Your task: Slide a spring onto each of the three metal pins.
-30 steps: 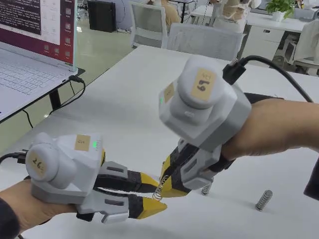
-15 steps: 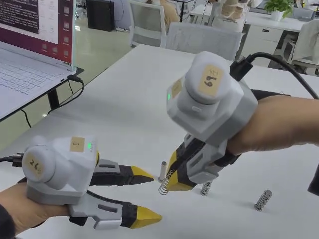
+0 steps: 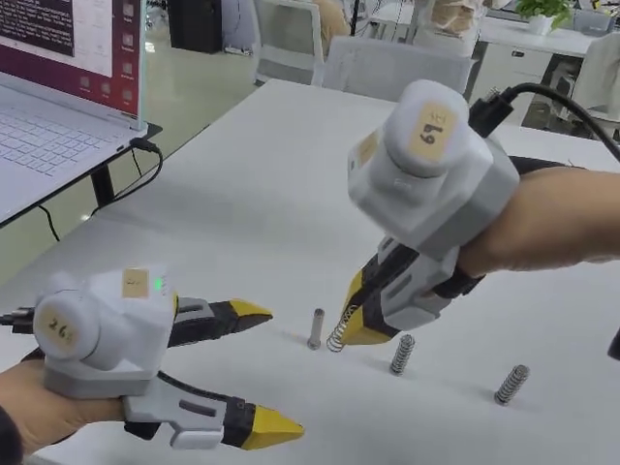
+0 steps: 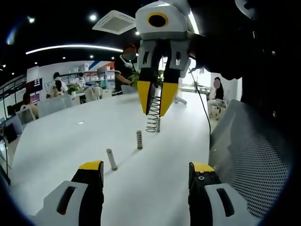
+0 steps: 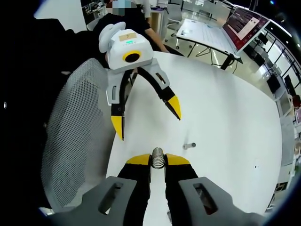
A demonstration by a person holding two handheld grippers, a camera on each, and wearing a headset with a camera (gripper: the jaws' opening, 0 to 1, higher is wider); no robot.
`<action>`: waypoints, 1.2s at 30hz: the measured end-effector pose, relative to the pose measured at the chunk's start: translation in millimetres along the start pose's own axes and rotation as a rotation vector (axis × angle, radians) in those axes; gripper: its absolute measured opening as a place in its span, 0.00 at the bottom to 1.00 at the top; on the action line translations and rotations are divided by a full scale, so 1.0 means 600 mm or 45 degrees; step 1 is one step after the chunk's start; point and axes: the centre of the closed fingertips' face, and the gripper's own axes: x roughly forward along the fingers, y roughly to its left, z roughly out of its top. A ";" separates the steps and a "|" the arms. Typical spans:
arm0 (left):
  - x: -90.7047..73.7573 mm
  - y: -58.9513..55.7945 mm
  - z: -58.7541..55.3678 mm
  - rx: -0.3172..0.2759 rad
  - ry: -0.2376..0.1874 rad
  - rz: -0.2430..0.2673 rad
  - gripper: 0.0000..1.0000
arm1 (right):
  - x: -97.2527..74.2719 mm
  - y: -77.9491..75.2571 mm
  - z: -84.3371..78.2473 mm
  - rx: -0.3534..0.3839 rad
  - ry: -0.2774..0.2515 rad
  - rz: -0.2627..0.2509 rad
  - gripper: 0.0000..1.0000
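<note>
On the bench, we pinch a spring in the right gripper beside the last bare pin; two pins look done; left gripper spread.

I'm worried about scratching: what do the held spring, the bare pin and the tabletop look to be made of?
Held spring: likely steel wire, bright silvery coils. Bare pin: metal, dull grey sheen, seemingly smooth. Tabletop: white, matte, soft reflections; probably laminate, though coating can't be told.

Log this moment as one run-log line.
right tool: shut on spring, beside bare pin | left tool: open, empty | other springs: upright
</note>
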 end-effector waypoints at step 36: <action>-0.007 0.015 -0.038 -0.040 0.039 0.035 0.77 | 0.042 -0.114 0.001 0.029 0.126 -0.025 0.08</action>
